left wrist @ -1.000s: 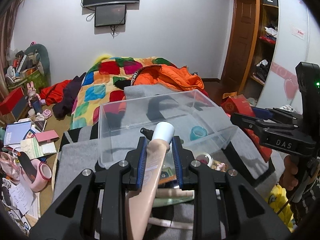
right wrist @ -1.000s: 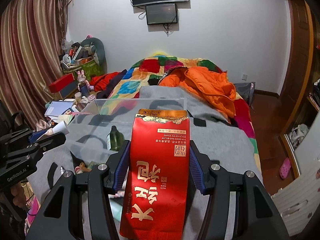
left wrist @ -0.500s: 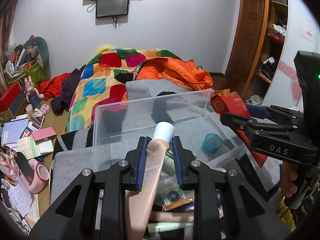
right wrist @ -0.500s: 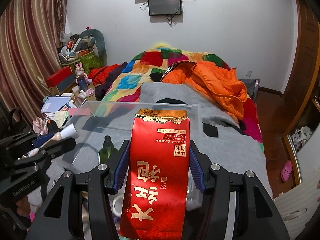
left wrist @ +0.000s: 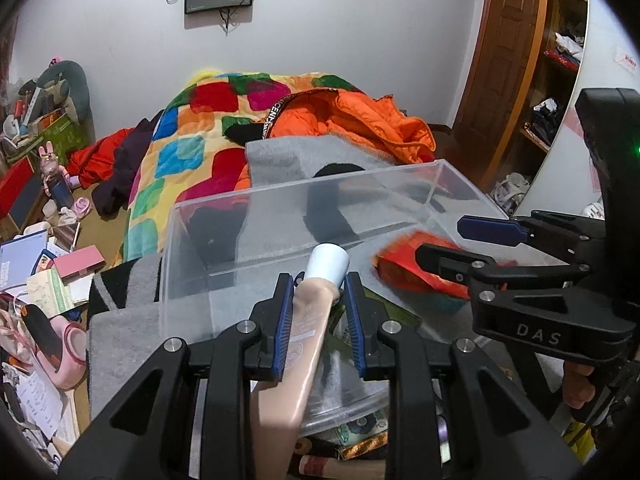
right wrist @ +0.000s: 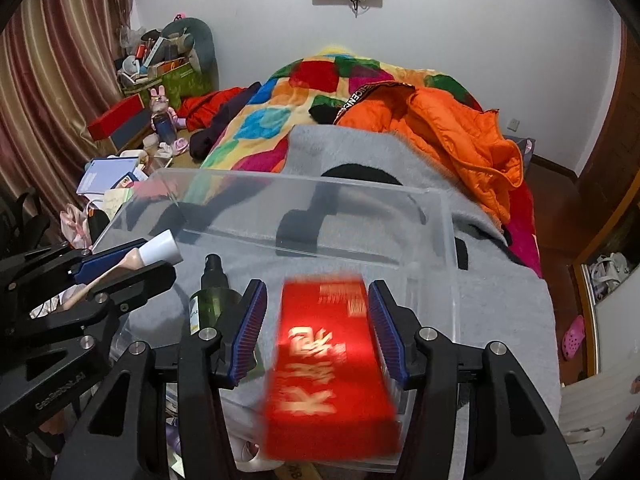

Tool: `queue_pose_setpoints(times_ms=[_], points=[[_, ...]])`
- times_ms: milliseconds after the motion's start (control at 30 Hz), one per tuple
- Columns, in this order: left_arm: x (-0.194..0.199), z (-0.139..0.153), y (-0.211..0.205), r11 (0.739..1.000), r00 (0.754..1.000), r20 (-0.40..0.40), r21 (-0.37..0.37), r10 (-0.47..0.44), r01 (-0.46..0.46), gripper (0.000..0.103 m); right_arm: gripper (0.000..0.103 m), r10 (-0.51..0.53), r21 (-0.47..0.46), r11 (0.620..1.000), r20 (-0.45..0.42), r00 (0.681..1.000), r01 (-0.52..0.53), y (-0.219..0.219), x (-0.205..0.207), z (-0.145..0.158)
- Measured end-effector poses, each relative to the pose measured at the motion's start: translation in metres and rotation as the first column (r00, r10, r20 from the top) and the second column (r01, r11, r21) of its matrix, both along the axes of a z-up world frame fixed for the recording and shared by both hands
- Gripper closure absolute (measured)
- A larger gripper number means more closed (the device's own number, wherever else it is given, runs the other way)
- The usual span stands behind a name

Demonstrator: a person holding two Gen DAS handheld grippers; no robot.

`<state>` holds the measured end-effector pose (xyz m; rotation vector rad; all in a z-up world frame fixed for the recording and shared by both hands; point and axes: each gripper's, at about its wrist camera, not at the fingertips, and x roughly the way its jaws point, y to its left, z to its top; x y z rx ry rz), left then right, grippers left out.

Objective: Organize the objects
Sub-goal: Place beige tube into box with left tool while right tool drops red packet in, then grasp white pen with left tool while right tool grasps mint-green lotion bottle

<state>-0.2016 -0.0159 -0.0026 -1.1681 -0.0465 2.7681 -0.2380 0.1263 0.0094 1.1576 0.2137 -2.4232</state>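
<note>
Left wrist view: my left tongs (left wrist: 318, 284) pinched the beige tube (left wrist: 304, 332) just below its white cap (left wrist: 327, 264), which pointed into the clear bin (left wrist: 400, 176).
Right wrist view: my right tongs (right wrist: 316, 292) stood spread, though their jaws had just been closing a little; the red packet (right wrist: 328, 360) lay blurred between them, clear of both pads, over the bin's near end.
Packet: I judged it to be dropping in, so the tongs needed to lift straight out without catching it.
Tube: best lowered flat onto bare floor beside the green bottle (right wrist: 210, 300), then let go low.
Risk: knocking the bottle over, or nudging the bin along the grey blanket (right wrist: 500, 300).
</note>
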Motion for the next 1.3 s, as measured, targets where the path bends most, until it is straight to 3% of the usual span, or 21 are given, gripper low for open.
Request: queue_pose_setpoints(times_ms=[367,733,867,1033,1100,1233,1300], points=[[0.006,0.004,0.002,1.000,1.000,-0.017,0.009,-0.003,0.003,0.078,0.054,0.010,-0.024,1.000,0.000,1.000,-0.010,0.004,0.008,0.003],[0.038,0.023,0.005,1.000,0.997,-0.072,0.018,-0.010,0.012,0.075,0.053,0.026,-0.050,0.998,-0.073,0.997,-0.029,0.018,0.042,0.024],[0.052,0.027,0.003,1.000,0.996,-0.092,0.021,0.003,-0.001,0.060,0.049,0.023,-0.056,0.998,-0.095,0.995,-0.029,0.027,0.057,0.028],[0.068,0.028,0.003,1.000,0.994,-0.108,0.013,0.023,-0.022,0.051,0.041,0.009,-0.059,0.998,-0.122,0.993,-0.016,0.038,0.075,0.028],[0.074,0.026,0.001,0.999,0.994,-0.108,0.017,0.032,-0.030,0.045,0.040,0.006,-0.060,0.998,-0.126,0.992,-0.014,0.043,0.082,0.028],[0.085,0.019,-0.001,0.999,0.995,-0.090,0.008,0.044,-0.043,0.044,0.040,-0.006,-0.078,0.997,-0.115,0.993,-0.003,0.055,0.093,0.023],[0.092,0.015,-0.003,0.999,0.996,-0.081,0.006,0.049,-0.049,0.037,0.039,-0.011,-0.082,0.997,-0.107,0.994,0.002,0.061,0.098,0.020]])
